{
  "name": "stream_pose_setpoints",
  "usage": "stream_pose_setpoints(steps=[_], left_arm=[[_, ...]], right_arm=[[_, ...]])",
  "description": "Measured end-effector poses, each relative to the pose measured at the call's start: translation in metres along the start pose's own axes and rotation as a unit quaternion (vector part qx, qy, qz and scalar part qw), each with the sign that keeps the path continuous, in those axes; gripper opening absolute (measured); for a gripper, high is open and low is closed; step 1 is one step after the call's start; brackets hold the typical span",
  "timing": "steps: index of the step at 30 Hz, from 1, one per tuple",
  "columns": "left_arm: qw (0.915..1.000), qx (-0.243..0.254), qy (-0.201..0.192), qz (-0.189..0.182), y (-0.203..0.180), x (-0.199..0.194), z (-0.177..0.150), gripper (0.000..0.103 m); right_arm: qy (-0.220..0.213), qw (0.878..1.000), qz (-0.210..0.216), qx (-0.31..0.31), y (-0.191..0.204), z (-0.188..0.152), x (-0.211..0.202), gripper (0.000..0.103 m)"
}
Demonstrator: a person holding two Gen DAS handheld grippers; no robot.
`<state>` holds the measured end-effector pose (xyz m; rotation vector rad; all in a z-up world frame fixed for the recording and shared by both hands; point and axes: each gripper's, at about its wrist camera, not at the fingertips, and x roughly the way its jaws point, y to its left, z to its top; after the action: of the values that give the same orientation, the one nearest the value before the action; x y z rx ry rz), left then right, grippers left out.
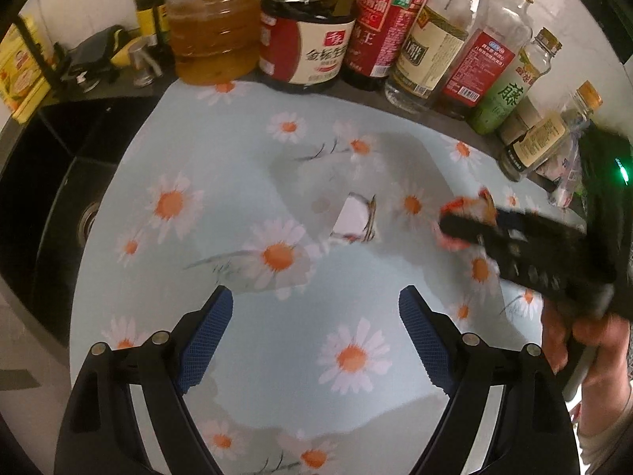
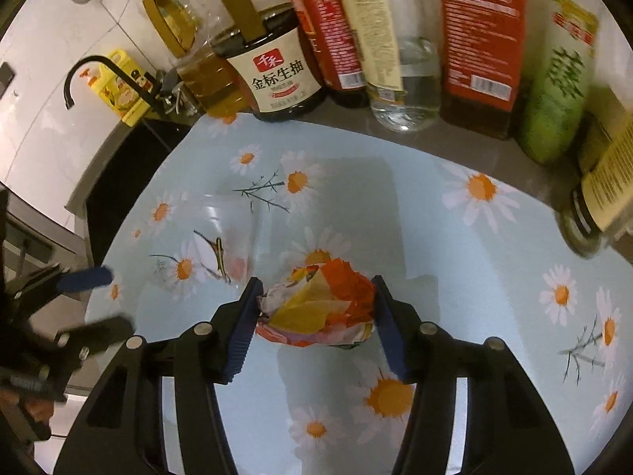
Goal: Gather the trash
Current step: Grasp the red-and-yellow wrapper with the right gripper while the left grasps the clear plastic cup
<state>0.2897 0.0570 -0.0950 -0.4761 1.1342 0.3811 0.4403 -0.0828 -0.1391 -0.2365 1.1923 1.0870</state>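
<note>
A crumpled orange, yellow and pink wrapper (image 2: pixel 316 308) sits between the pads of my right gripper (image 2: pixel 316 308), which is shut on it just above the daisy-print cloth (image 2: pixel 455 237). In the left wrist view the same wrapper (image 1: pixel 467 209) shows blurred at the tip of the right gripper (image 1: pixel 463 225). A clear plastic wrapper with a white card (image 1: pixel 356 221) lies flat on the cloth ahead of my left gripper (image 1: pixel 314 332); it also shows in the right wrist view (image 2: pixel 217 249). My left gripper is open and empty above the cloth (image 1: pixel 237 158).
A row of oil, soy sauce and vinegar bottles (image 1: pixel 308 35) stands along the back edge (image 2: pixel 403 51). A black sink (image 1: pixel 47 182) with a black tap (image 2: pixel 99 75) lies to the left. A crinkled plastic bag (image 1: pixel 565 174) lies at the far right.
</note>
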Motion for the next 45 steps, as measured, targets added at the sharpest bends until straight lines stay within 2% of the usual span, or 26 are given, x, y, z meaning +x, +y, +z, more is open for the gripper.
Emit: stream_pose_setpoints(steps=[3, 6, 16, 19, 24, 26, 28, 29, 38, 45], left_arm=[[0.9999, 0.007, -0.003, -0.012, -0.009, 0.002, 0.013, 0.084], [0.9998, 0.015, -0.011, -0.006, -0.016, 0.006, 0.026, 0.090], [0.9999, 0.008, 0.001, 0.012, -0.014, 0.045, 0.054, 0.090], [0.9995, 0.019, 0.006, 0.026, -0.017, 0.057, 0.058, 0.090], [0.9995, 0.013, 0.009, 0.028, -0.015, 0.067, 0.062, 0.088], [0.9994, 0.014, 0.013, 0.029, -0.015, 0.070, 0.063, 0.078], [0.9993, 0.016, 0.017, 0.031, -0.015, 0.073, 0.064, 0.063], [0.9992, 0.018, 0.019, 0.030, -0.015, 0.074, 0.065, 0.059], [0.9994, 0.027, 0.003, 0.024, -0.015, 0.063, 0.060, 0.057], [0.9992, 0.036, -0.003, 0.015, -0.014, 0.046, 0.042, 0.057]], right_arm=[[-0.006, 1.000, 0.008, 0.012, -0.006, -0.009, -0.012, 0.056], [-0.016, 1.000, 0.011, 0.014, -0.004, -0.015, -0.024, 0.056], [-0.008, 0.999, 0.018, 0.028, -0.013, -0.038, -0.031, 0.056], [-0.004, 0.999, 0.019, 0.034, -0.016, -0.042, -0.031, 0.056], [0.001, 0.999, 0.023, 0.038, -0.020, -0.047, -0.030, 0.056], [0.002, 0.999, 0.025, 0.038, -0.021, -0.048, -0.030, 0.056], [0.003, 0.999, 0.026, 0.037, -0.021, -0.047, -0.029, 0.056], [0.003, 0.999, 0.027, 0.037, -0.021, -0.047, -0.029, 0.056], [0.000, 0.999, 0.027, 0.035, -0.016, -0.050, -0.031, 0.056], [-0.007, 0.999, 0.023, 0.031, 0.000, -0.056, -0.038, 0.056]])
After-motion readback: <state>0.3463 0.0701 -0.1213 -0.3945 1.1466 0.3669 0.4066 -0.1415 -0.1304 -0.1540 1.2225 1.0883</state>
